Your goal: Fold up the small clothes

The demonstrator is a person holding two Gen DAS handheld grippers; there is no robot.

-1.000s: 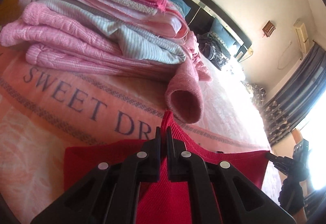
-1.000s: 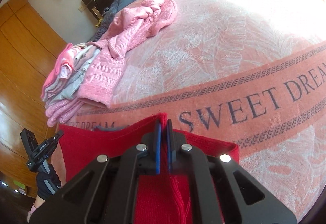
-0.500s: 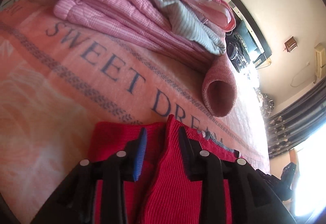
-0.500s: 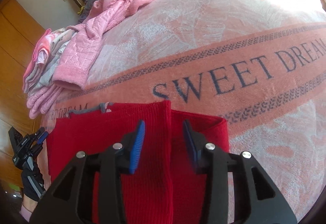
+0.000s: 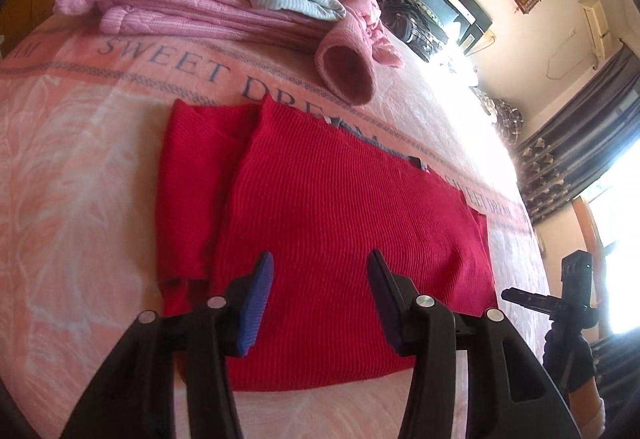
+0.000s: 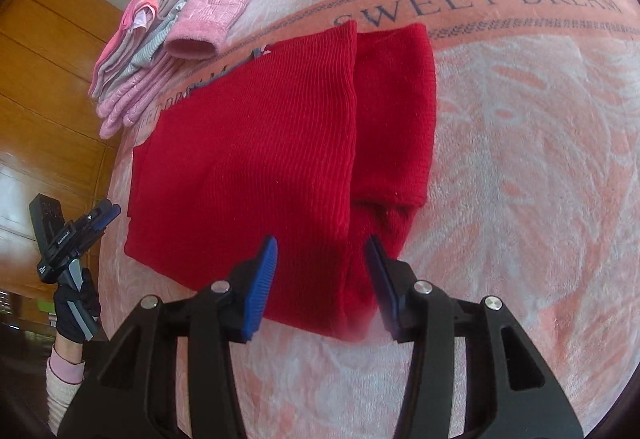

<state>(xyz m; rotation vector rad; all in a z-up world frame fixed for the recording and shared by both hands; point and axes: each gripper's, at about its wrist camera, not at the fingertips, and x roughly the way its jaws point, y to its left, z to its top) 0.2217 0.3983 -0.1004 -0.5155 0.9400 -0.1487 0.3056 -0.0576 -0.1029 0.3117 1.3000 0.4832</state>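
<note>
Red sweater [image 5: 344, 223] flat on bed [image 5: 80, 159], long axis spanning between grippers; left gripper [image 5: 320, 279] and right gripper [image 6: 322, 263] fingers open, empty, equally near.

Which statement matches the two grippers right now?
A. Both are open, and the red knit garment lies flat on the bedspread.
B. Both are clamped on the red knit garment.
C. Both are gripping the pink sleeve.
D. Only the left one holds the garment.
A: the left gripper and right gripper both show spread fingers with nothing between them, while the red knit garment lies folded on the bedspread.
</note>
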